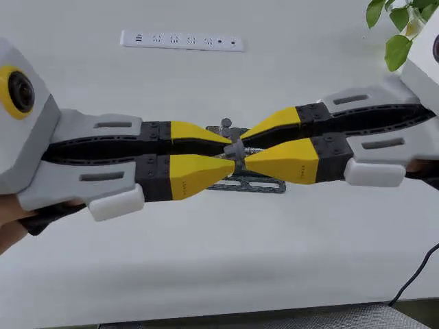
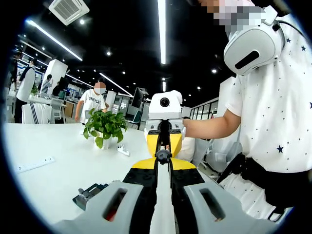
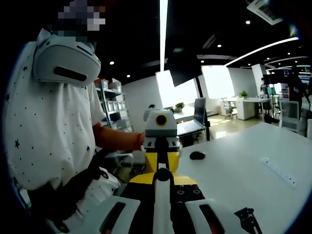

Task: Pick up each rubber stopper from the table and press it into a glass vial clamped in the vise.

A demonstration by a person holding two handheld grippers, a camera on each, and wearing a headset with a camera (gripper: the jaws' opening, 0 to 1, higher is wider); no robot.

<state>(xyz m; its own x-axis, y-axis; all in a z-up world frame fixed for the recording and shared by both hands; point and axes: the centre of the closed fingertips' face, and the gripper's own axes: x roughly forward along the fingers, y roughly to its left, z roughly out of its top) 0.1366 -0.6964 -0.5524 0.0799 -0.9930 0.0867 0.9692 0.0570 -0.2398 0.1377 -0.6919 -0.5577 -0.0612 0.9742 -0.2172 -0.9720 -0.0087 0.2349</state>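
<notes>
My two yellow-tipped grippers meet tip to tip above the middle of the white table. The left gripper (image 1: 230, 153) comes in from the left and the right gripper (image 1: 245, 148) from the right. A small grey rubber stopper (image 1: 236, 148) sits where the tips meet, and both pairs of jaws look shut on it. It shows at the jaw tips in the left gripper view (image 2: 163, 155) and in the right gripper view (image 3: 162, 174). The dark vise (image 1: 255, 184) lies on the table just behind and below the tips, mostly hidden. I cannot make out a vial.
A white power strip (image 1: 182, 40) lies at the back of the table and a potted plant (image 1: 394, 27) stands at the back right. A black cable (image 1: 418, 271) hangs at the front right edge. A person in a dotted shirt (image 2: 273, 112) holds the grippers.
</notes>
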